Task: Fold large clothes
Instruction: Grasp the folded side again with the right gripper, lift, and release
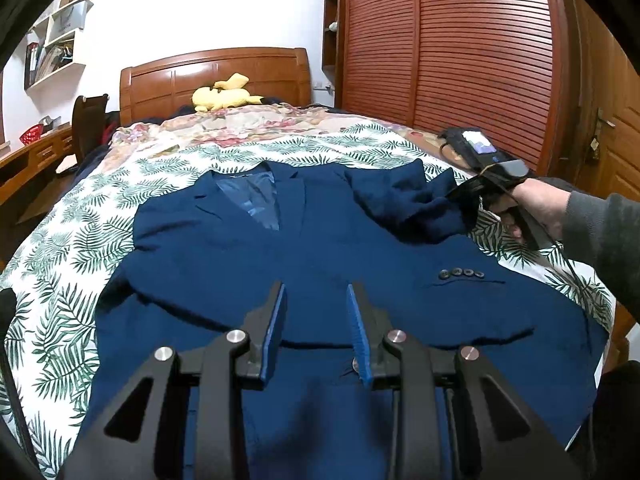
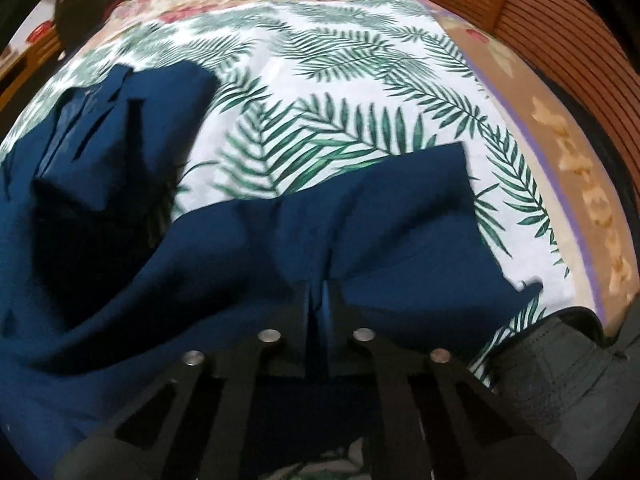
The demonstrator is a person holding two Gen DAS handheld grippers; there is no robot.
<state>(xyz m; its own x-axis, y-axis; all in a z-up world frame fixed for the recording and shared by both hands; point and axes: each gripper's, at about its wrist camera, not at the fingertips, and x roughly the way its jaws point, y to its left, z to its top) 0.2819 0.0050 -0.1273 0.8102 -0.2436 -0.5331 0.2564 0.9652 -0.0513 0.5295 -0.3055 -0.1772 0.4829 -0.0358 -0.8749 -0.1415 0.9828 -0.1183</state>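
Note:
A navy suit jacket (image 1: 280, 256) lies face up on the leaf-print bedsheet (image 1: 80, 240), collar toward the headboard. Its right side is bunched into a raised fold (image 1: 400, 200). My right gripper (image 1: 460, 196), held by a hand (image 1: 540, 204), is shut on that fold. In the right wrist view the jaws of the right gripper (image 2: 319, 288) are pressed together with the jacket's blue cloth (image 2: 360, 220) pinched between them. My left gripper (image 1: 316, 300) hovers over the jacket's lower front, open, with nothing between its blue pads. Sleeve buttons (image 1: 460, 273) show to its right.
A wooden headboard (image 1: 216, 76) with a yellow plush toy (image 1: 224, 96) stands at the far end. A slatted wardrobe (image 1: 460, 48) runs along the right side, with a door (image 1: 616, 120) beyond it. A desk and chair (image 1: 88, 120) are on the left. The bed's right edge (image 2: 580, 200) is close.

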